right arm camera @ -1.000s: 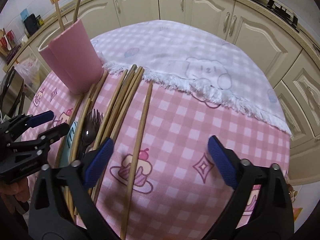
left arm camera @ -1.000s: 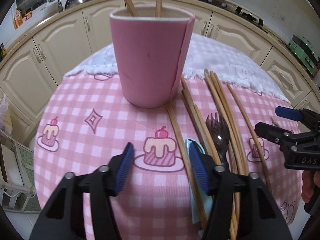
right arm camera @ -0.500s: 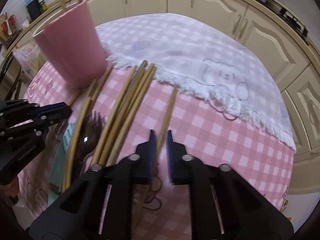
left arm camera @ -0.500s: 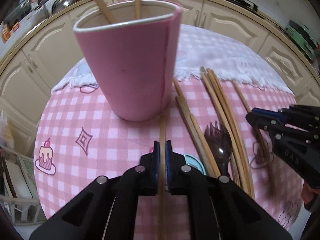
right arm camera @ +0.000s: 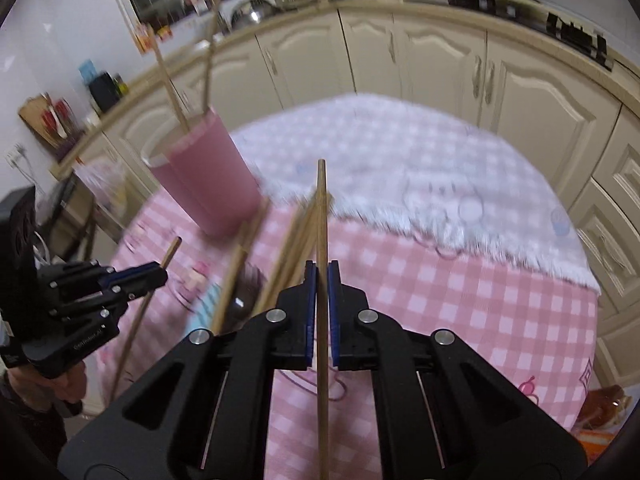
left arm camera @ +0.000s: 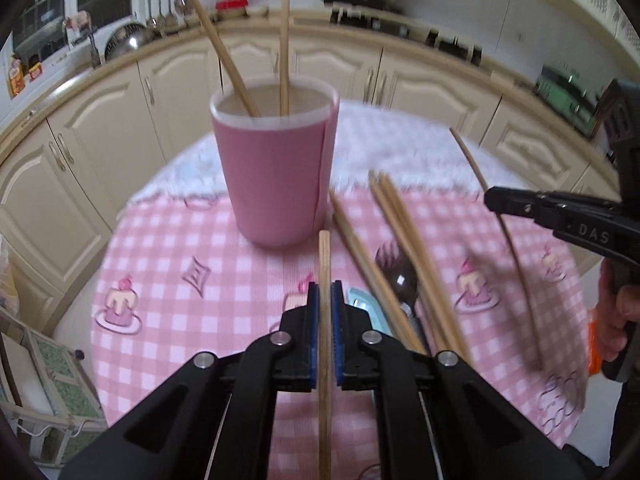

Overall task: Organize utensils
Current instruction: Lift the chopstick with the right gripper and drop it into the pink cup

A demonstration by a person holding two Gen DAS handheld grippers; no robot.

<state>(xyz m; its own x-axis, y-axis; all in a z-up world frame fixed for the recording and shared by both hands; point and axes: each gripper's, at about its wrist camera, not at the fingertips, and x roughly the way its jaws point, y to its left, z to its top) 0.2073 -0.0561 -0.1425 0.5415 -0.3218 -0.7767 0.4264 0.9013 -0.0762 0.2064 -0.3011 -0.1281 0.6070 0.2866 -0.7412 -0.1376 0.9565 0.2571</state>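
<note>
Two slim, pale wooden chopsticks are held off the counter, one in each pair of tongs. The left tongs [left arm camera: 325,300], black with blue pads, are clamped tight on a straight wooden chopstick [left arm camera: 324,264] whose blunt tip points toward the base of the tall pink cylindrical cup [left arm camera: 276,172]. The right tongs [right arm camera: 321,280] are likewise clamped on a second wooden chopstick [right arm camera: 321,208], which runs straight ahead, its tip over the white fringed cloth [right arm camera: 400,168].

The pink cup stands upright on the pink checked tablecloth with cake prints [left arm camera: 180,280], and two more chopsticks [left arm camera: 285,40] lean inside it. To the cup's right, loose chopsticks [left arm camera: 396,216] lie in a rough bundle on the counter beside a dark brown fork [left arm camera: 396,276] and a pale blue utensil [left arm camera: 362,304] that is mostly hidden.

Both tongs angle downward toward the counter. In the left view, the right tongs reach in from the right edge with a hand [left arm camera: 616,320] gripping the handle.
</note>
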